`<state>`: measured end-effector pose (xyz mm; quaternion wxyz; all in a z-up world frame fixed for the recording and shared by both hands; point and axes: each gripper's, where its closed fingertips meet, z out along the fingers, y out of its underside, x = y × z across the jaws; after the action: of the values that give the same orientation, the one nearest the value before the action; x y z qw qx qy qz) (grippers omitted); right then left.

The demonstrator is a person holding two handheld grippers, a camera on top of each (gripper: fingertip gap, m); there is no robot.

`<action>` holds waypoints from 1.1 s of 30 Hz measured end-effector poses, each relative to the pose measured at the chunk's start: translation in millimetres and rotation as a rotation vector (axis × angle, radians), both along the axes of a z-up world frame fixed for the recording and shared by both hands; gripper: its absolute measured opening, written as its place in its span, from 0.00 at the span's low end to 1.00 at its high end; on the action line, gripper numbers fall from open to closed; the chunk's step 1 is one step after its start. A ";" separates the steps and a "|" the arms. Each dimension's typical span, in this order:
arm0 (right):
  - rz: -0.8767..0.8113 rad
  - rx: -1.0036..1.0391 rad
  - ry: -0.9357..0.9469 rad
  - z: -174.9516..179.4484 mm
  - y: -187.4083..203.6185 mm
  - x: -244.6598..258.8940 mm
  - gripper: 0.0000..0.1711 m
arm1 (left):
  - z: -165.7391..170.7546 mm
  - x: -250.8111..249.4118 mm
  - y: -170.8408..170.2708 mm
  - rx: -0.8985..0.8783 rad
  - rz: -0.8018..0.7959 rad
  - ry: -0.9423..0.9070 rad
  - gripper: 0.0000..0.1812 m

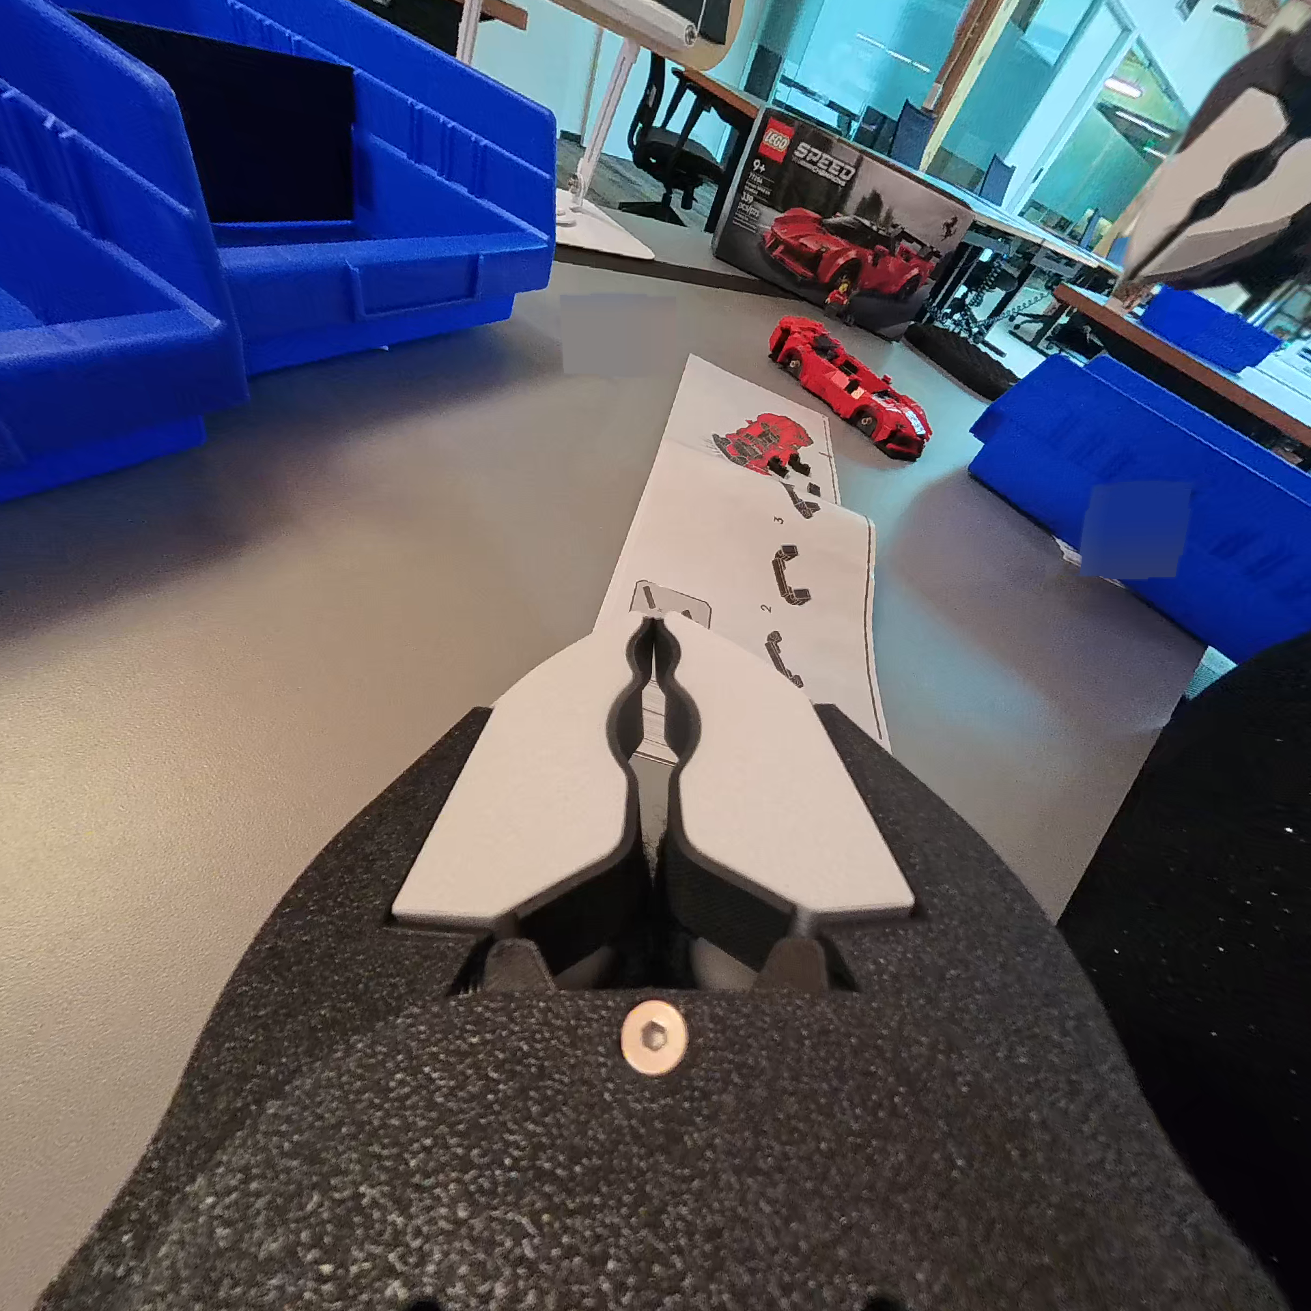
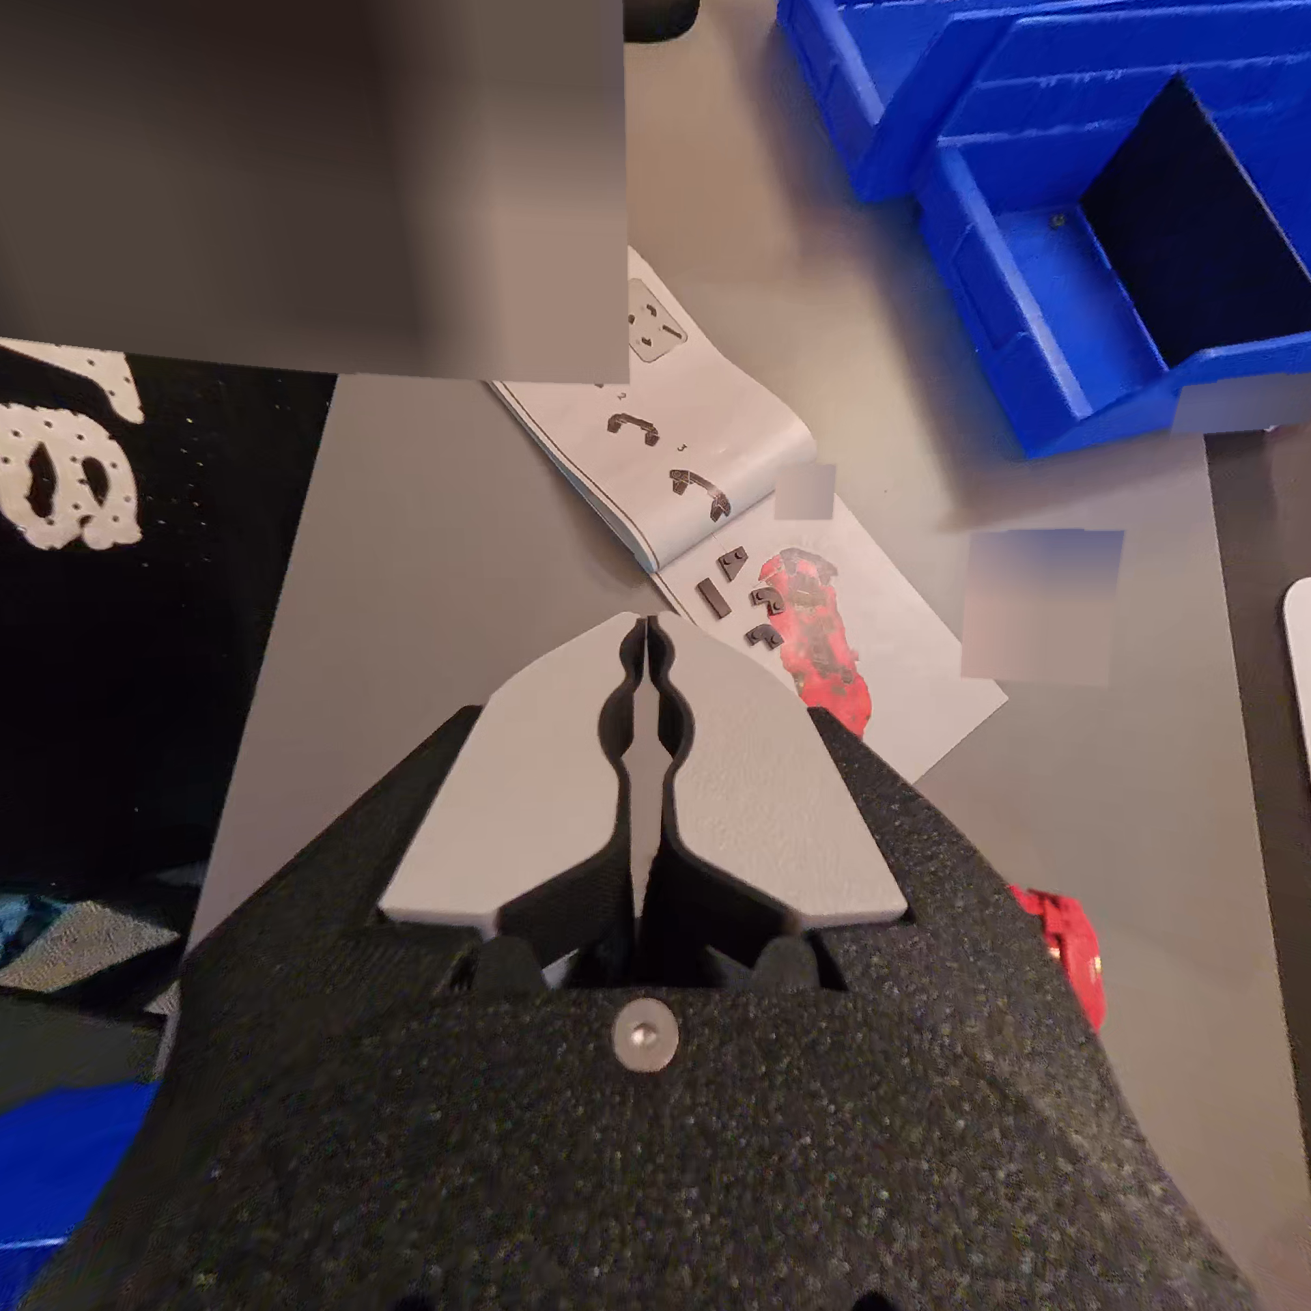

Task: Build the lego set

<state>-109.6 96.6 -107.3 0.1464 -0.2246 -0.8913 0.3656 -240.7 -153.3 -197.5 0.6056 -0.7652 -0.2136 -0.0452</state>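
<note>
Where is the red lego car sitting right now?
In the left wrist view, the red lego car sits on the grey table, right of centre, between the open instruction booklet and the set's box.

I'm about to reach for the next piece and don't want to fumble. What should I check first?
1. Left gripper empty, jaws shut: not ok, open first.
2. Right gripper empty, jaws shut: not ok, open first.
3. Instruction booklet open and flat: ok.
4. Red car standing free on the table: ok.
5. Loose bricks in the blue bins: cannot tell.
</note>
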 end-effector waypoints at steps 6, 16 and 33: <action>-0.110 -0.016 -0.006 5.3 14.0 36.4 0.00 | -0.9 1.3 1.2 -0.004 -0.012 -0.003 0.00; -0.364 0.037 0.056 33.6 78.8 154.5 0.01 | -2.2 -3.7 -0.3 -0.025 0.036 0.016 0.00; -0.334 0.364 -0.591 -99.5 155.1 308.3 0.20 | 52.1 -1.0 26.5 0.054 0.157 0.085 0.01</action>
<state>198.7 251.7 -206.8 -0.0218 -0.4327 -0.8966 0.0919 -241.7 -126.8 -145.4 0.6363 -0.7307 -0.2457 0.0288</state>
